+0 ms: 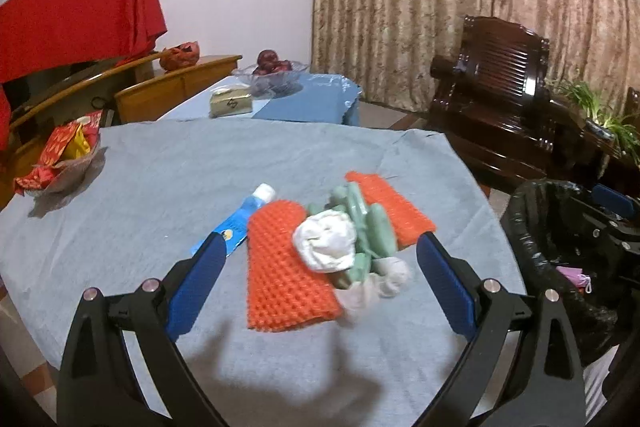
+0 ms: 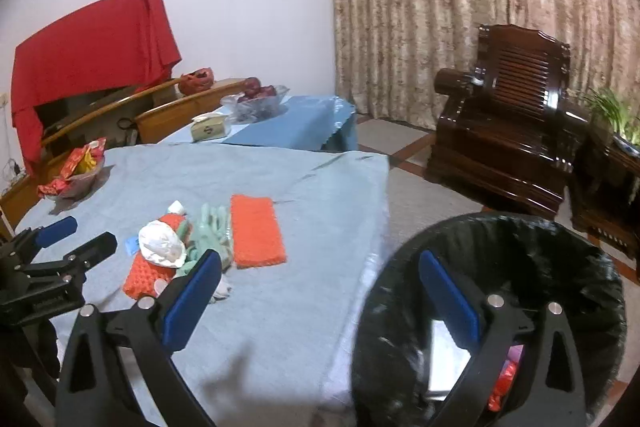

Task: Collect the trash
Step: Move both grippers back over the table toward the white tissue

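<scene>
Both the left hand-held gripper (image 1: 320, 263) and the right hand-held gripper (image 2: 320, 291) stood wide open, holding nothing. The crumpled white paper (image 1: 325, 241) on the bench (image 1: 160, 187) looked light and soft. Pinching across its bulging middle seemed best.

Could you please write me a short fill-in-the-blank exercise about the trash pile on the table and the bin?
1. The crumpled white paper lies on top of an ____ textured mat.
2. The trash bin is lined with a ____ bag.
3. The left gripper has jaws that are ____ and hold nothing.
4. The table is covered with a light ____ cloth.

Missing words: orange; black; open; blue
</scene>
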`<state>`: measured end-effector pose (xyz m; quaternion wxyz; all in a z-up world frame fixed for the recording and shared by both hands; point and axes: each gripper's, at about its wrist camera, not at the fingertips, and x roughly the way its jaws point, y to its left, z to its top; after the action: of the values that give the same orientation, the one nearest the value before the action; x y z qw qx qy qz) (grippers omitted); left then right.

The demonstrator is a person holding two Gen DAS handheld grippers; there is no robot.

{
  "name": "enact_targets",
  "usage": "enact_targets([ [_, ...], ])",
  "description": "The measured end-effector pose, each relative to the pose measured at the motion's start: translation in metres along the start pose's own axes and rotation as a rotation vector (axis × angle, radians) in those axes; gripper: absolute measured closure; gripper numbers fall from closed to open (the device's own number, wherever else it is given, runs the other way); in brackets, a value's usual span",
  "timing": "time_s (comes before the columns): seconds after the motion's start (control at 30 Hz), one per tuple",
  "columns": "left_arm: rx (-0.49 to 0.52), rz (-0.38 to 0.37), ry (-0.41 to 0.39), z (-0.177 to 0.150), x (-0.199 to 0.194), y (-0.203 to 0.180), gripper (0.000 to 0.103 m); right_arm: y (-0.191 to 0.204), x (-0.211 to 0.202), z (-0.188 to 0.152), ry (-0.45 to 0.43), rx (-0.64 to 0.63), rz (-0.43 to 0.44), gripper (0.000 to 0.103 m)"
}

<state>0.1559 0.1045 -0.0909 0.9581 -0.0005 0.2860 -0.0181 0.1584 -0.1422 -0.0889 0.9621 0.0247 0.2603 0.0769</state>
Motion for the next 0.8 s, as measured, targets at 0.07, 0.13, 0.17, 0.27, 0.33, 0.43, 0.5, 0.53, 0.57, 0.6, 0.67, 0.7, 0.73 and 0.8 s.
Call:
enact_targets([
  [0.07, -0.008, 0.005, 0.009, -0.001, 0.006, 0.004, 0.01, 0.006, 0.01, 0.001, 0.008, -0.005, 0.009, 0.006],
  [0.13, -0.015, 0.007, 0.017, -0.001, 0.015, 0.004, 0.01, 0.011, 0.02, 0.002, 0.013, -0.01, 0.014, 0.006],
  [0.17, -0.017, 0.007, 0.023, -0.001, 0.02, 0.006, 0.01, 0.013, 0.022, 0.002, 0.013, -0.013, 0.014, 0.006],
  [0.27, -0.023, 0.003, 0.037, -0.002, 0.033, 0.006, 0.01, 0.017, 0.033, 0.004, 0.017, -0.025, 0.012, 0.006],
  [0.33, -0.023, 0.002, 0.05, -0.003, 0.043, 0.004, 0.01, 0.018, 0.039, 0.004, 0.023, -0.029, 0.012, 0.006],
  [0.43, -0.02, 0.001, 0.066, -0.005, 0.057, 0.001, 0.01, 0.019, 0.045, 0.003, 0.03, -0.029, 0.011, 0.006],
  [0.5, -0.018, 0.0, 0.075, -0.007, 0.066, 0.001, 0.01, 0.018, 0.048, 0.003, 0.037, -0.028, 0.011, 0.006],
  [0.53, -0.016, 0.002, 0.079, -0.007, 0.071, 0.0, 0.012, 0.018, 0.05, 0.002, 0.039, -0.03, 0.01, 0.006],
  [0.57, -0.014, 0.001, 0.083, -0.007, 0.075, 0.0, 0.016, 0.017, 0.051, 0.002, 0.042, -0.031, 0.009, 0.006],
  [0.6, -0.014, -0.003, 0.087, -0.008, 0.079, -0.001, 0.02, 0.017, 0.052, 0.001, 0.044, -0.031, 0.008, 0.006],
  [0.67, -0.013, -0.004, 0.101, -0.009, 0.088, -0.002, 0.022, 0.015, 0.056, 0.001, 0.052, -0.027, 0.006, 0.006],
  [0.7, -0.014, -0.007, 0.108, -0.009, 0.093, -0.003, 0.024, 0.014, 0.057, 0.001, 0.055, -0.024, 0.006, 0.006],
  [0.73, -0.016, -0.012, 0.113, -0.01, 0.095, -0.003, 0.026, 0.013, 0.058, 0.001, 0.056, -0.023, 0.005, 0.006],
  [0.8, -0.021, -0.019, 0.127, -0.013, 0.101, -0.003, 0.042, 0.011, 0.06, 0.0, 0.059, -0.02, 0.005, 0.006],
])
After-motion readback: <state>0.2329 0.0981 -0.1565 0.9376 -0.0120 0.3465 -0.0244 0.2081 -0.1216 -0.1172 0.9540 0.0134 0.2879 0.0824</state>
